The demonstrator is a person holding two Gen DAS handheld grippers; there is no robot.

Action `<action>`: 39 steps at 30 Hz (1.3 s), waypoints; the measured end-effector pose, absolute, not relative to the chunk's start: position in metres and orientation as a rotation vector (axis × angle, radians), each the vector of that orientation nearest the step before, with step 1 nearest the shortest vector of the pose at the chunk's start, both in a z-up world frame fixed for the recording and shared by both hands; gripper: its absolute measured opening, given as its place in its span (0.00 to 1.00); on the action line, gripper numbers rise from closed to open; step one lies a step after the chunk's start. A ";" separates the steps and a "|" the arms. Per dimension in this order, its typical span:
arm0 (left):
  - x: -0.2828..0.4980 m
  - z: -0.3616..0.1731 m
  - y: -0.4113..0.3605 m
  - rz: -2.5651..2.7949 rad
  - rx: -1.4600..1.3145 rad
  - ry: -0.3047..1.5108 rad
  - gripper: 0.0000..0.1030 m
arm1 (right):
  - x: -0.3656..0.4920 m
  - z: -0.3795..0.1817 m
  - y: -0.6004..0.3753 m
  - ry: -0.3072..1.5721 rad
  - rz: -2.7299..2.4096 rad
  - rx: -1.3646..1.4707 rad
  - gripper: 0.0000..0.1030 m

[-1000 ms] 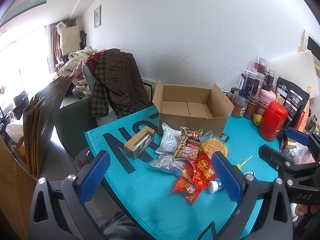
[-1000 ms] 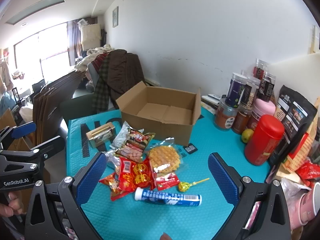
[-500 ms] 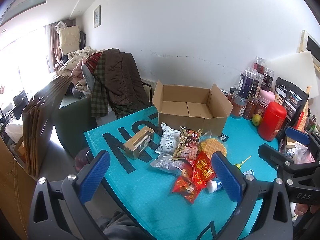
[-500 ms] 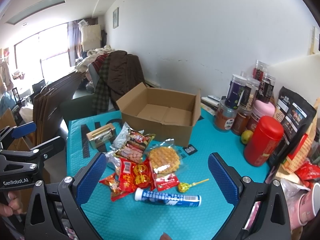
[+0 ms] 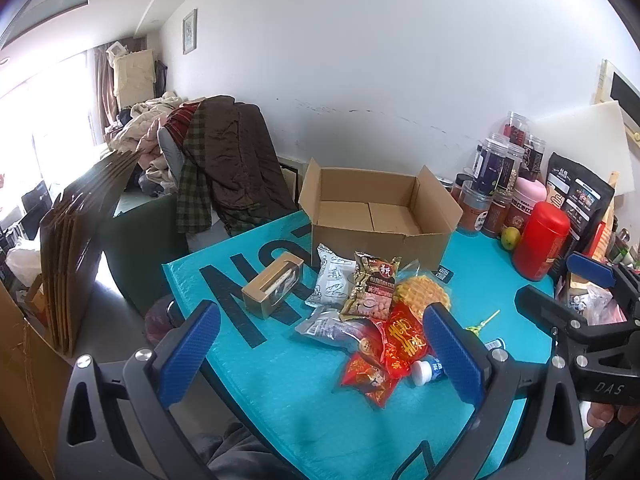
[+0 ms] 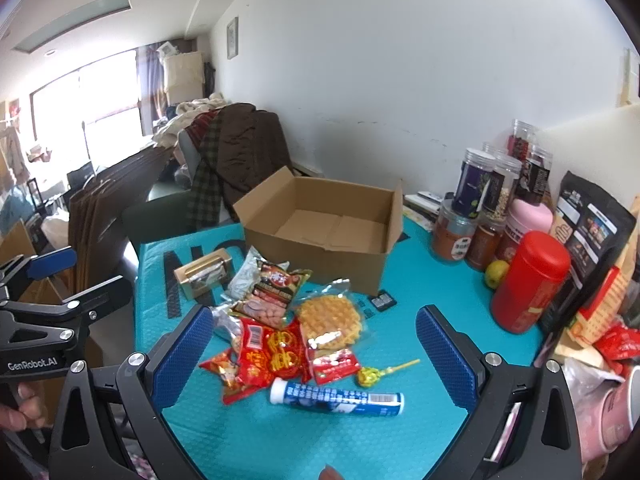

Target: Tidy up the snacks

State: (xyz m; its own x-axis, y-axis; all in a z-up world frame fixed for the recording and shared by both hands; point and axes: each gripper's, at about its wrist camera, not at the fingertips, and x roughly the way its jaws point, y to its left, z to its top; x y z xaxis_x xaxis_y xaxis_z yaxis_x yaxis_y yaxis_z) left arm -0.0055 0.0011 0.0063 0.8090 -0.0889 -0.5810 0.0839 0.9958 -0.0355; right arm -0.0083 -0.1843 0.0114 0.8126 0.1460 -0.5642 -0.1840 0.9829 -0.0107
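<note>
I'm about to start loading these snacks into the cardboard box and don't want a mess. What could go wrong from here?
The snack packets lie overlapping in a heap, so a pinch may drag a neighbour along.

The blue tube lies on its side and could roll away when nudged.

The waffle sits in thin clear wrap; a hard squeeze by the open right gripper might crush it.

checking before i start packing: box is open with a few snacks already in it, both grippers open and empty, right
Not quite. The box is open but empty: the right wrist view shows only its bare cardboard floor. The snacks all lie on the table in front of it. The rest holds: the left gripper and right gripper are both open and empty.
</note>
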 end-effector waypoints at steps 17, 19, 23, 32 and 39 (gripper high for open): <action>0.022 -0.026 0.004 -0.174 -0.002 0.724 1.00 | 0.004 -0.015 -0.182 0.619 0.247 -0.064 1.00; 0.025 -0.032 0.004 -0.192 -0.009 0.739 1.00 | 0.004 -0.022 -0.182 0.627 0.250 -0.075 1.00; 0.032 -0.048 0.001 -0.232 -0.011 0.782 1.00 | 0.007 -0.037 -0.184 0.667 0.239 -0.088 1.00; 0.042 -0.091 -0.017 -0.329 0.038 0.900 1.00 | 0.014 -0.071 -0.198 0.754 0.184 -0.089 1.00; 0.050 -0.121 -0.027 -0.396 0.062 0.983 1.00 | 0.025 -0.101 -0.206 0.853 0.190 -0.107 1.00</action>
